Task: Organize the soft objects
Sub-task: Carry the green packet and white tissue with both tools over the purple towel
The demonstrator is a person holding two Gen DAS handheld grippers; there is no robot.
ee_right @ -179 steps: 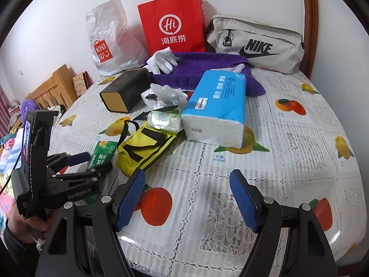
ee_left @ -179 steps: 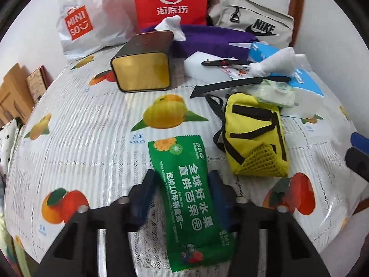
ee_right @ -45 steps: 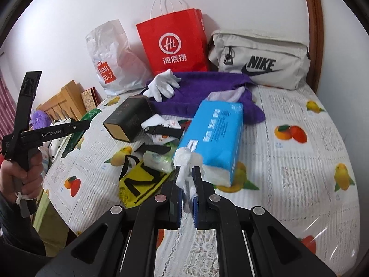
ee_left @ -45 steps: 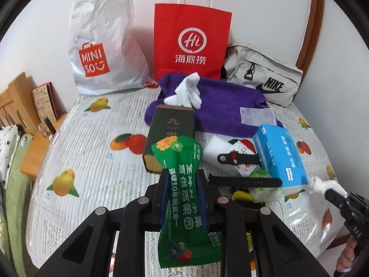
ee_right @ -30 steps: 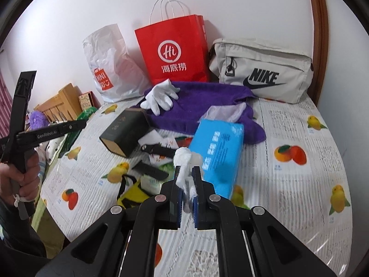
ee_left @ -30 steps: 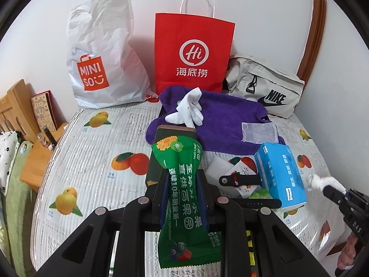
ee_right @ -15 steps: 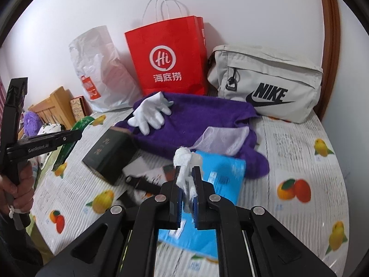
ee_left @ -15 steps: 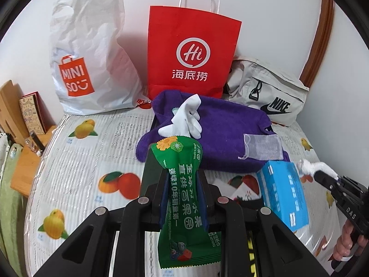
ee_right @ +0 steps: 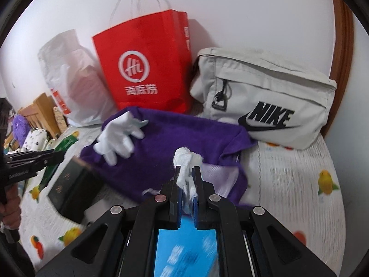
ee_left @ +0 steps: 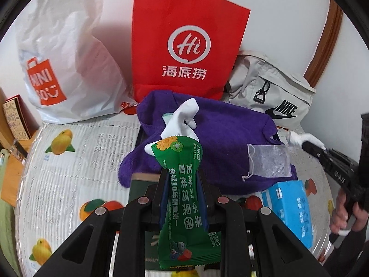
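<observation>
Only the right wrist view shows the right hand-held gripper (ee_right: 186, 180) pinching white tissue (ee_right: 184, 161).

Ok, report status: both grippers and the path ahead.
Left gripper shut on green packet. Right gripper shut on white wad. Purple towel, white glove ahead.

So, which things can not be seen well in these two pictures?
- Dark box: left wrist view, hidden behind the left gripper and green packet.
- Blue tissue pack: right wrist view, blurred, covered by the right gripper.
- Red bag: inside not visible in either view.
</observation>
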